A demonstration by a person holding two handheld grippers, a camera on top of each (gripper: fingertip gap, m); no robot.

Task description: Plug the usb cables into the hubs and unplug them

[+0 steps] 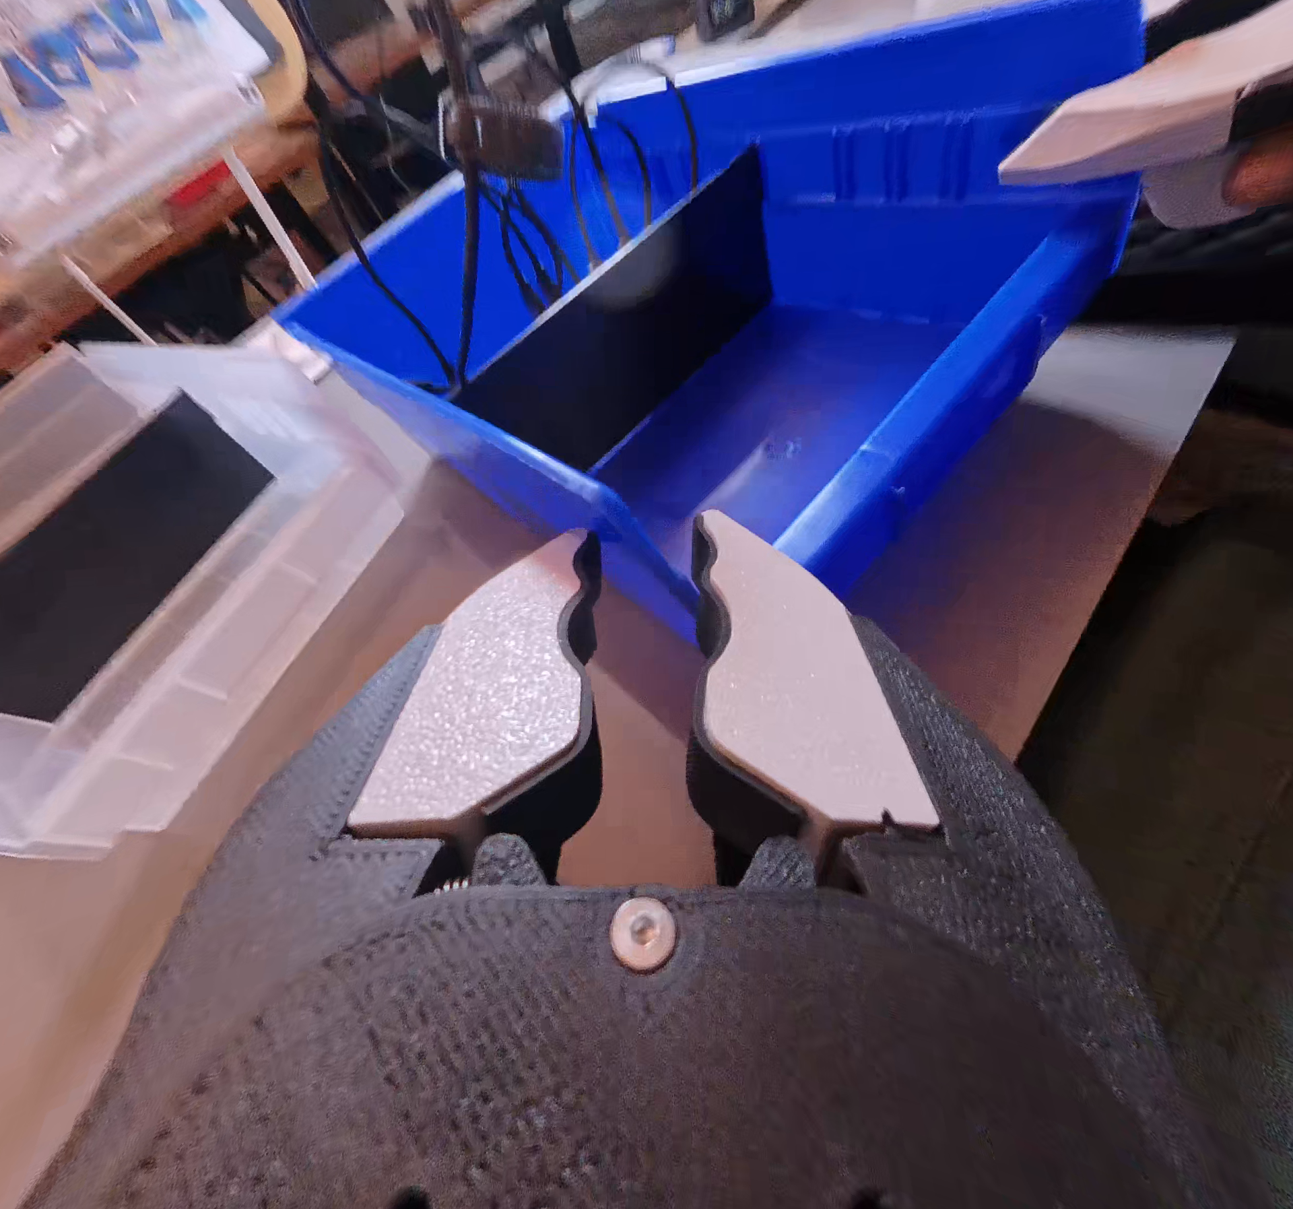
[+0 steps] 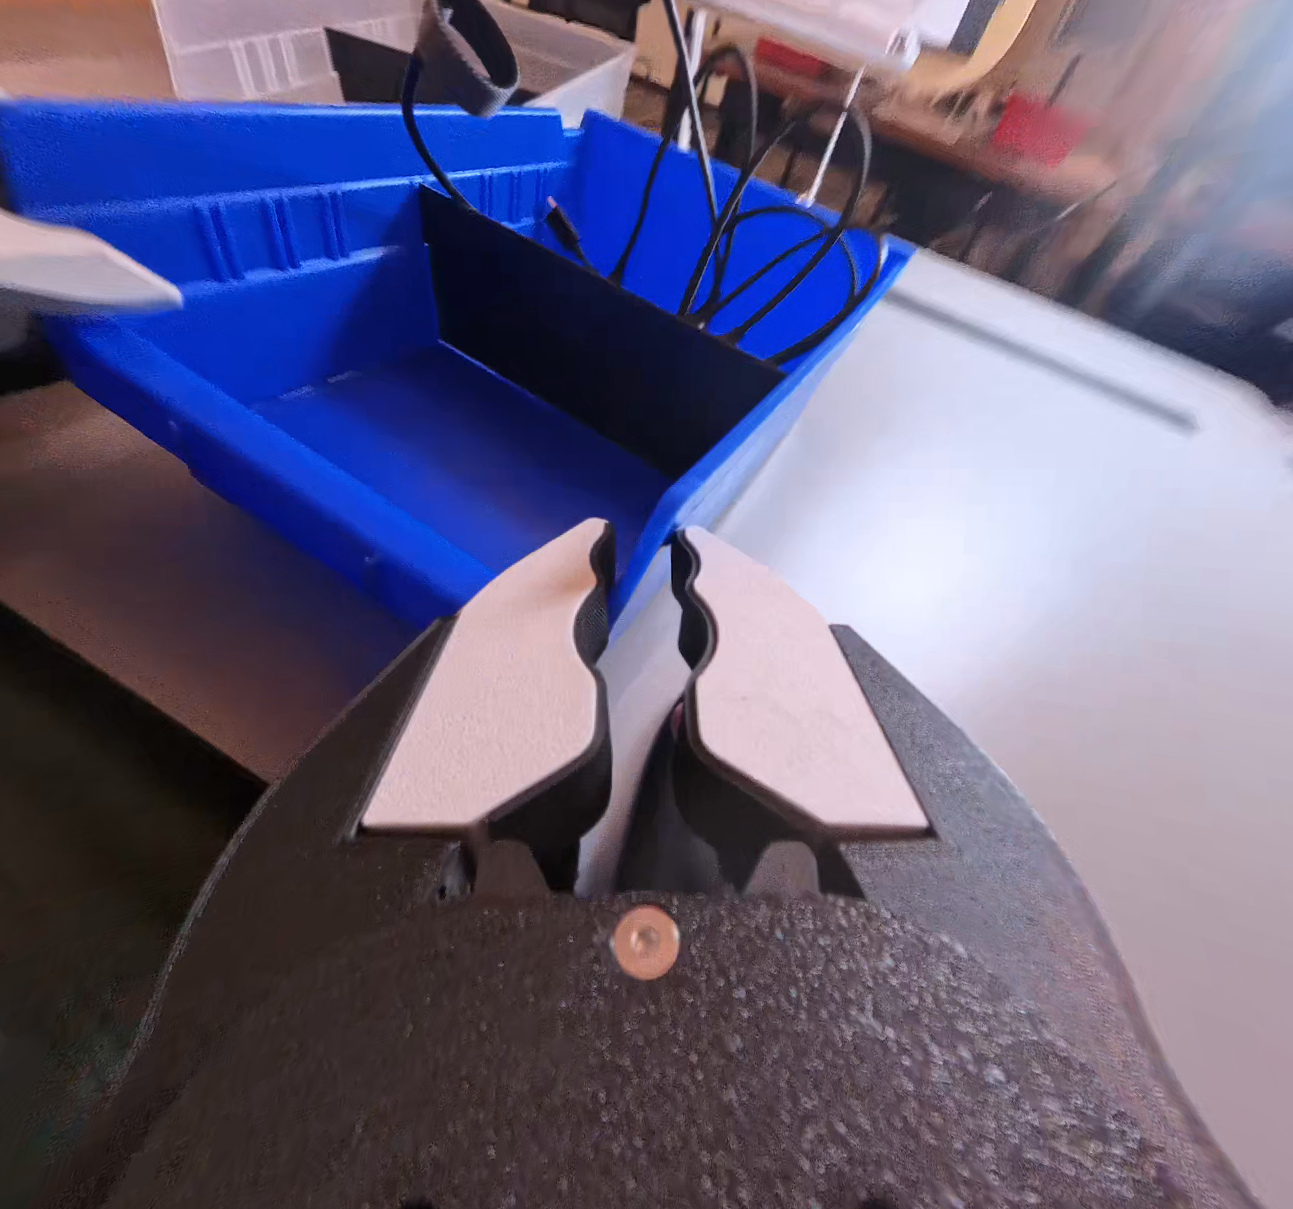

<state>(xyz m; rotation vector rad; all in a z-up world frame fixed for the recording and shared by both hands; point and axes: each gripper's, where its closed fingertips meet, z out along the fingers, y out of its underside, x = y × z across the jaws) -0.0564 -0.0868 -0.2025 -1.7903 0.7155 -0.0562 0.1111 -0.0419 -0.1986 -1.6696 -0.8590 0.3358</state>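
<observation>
Left claw (image 1: 644,573) spread, straddling the near wall of the blue plastic bin (image 1: 909,266). Right claw (image 2: 642,563) slightly parted around another wall. Black USB cables (image 2: 755,252) coiled behind the black divider (image 2: 560,329), well ahead.

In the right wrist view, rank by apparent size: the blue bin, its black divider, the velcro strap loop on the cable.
1. Blue bin, largest.
2. Black divider.
3. Velcro strap loop, smallest; it sits farther back, so nearness exaggerates the gap.
</observation>
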